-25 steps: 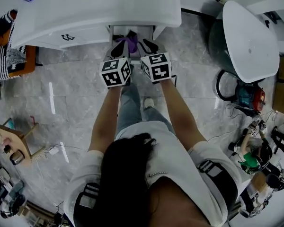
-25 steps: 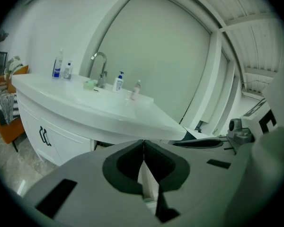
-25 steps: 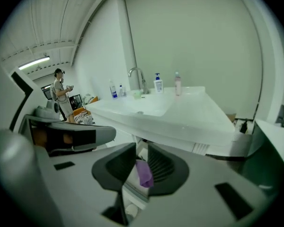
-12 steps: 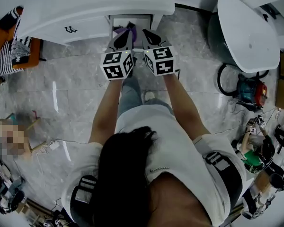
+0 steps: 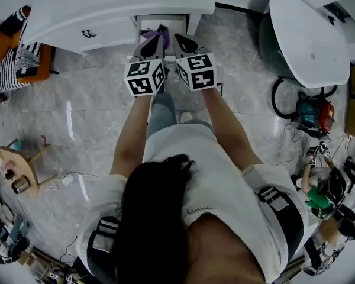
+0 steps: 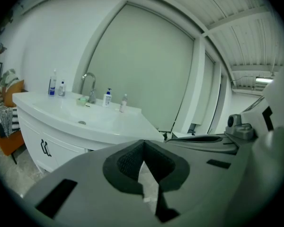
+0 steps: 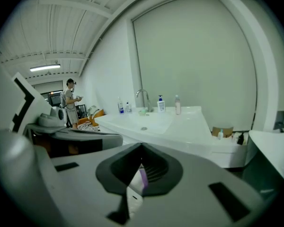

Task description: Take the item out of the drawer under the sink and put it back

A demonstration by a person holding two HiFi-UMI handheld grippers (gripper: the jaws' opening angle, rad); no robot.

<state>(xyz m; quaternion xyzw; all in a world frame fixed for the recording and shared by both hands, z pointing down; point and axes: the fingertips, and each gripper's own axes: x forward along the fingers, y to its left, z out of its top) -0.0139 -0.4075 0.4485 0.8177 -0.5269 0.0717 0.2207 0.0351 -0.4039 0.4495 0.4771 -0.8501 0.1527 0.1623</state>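
left gripper (image 6: 143, 145) and right gripper (image 7: 142, 150) side by side over open drawer (image 5: 177, 21) under white sink counter (image 5: 106, 5), both fingers clamped together on purple item (image 5: 151, 35)

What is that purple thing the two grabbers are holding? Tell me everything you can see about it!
The purple thing looks thin, purple with a pale white part. It is held up in front of the open drawer under the sink. The right gripper is shut on a white and purple edge, and the left gripper seems to pinch a pale bit too. Its full shape is hidden, so I cannot tell what it is.
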